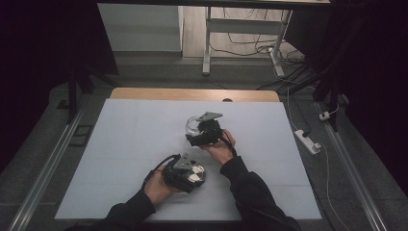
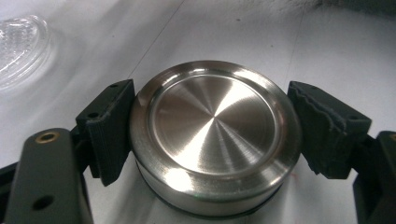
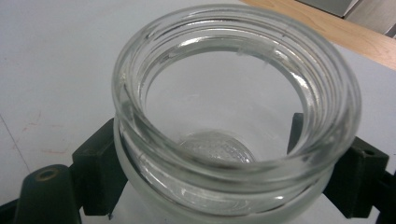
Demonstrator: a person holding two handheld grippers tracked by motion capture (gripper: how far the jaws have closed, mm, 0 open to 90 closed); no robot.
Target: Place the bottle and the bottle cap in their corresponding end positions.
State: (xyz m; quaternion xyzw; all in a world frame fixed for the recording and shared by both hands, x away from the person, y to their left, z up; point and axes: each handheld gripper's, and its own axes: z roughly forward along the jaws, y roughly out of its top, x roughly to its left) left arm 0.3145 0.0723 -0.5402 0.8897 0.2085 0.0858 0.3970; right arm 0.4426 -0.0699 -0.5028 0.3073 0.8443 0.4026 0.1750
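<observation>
Jaws of our left gripper [image 2: 212, 140] are clamped on the steel lid [image 2: 215, 135], one pad pressing each side of its rim, the lid lying flat on the white mat [image 1: 134, 139]. Beyond the left jaw sits a clear dimpled glass piece [image 2: 21, 46], probably the jar. Our right gripper [image 3: 233, 177] clasps the open glass jar [image 3: 233, 107] below its threaded neck. Past that, we see the bare wooden table edge [image 3: 327, 28].

- One glass jar [image 3: 233, 116], open at the top.
- One metal lid [image 2: 215, 135].
- Two grippers: left [image 1: 185, 174], right [image 1: 203, 132].
- Two hands, one on each gripper.
- One table [image 1: 120, 144] under a white sheet.
- One power strip [image 1: 308, 141] on the floor.
</observation>
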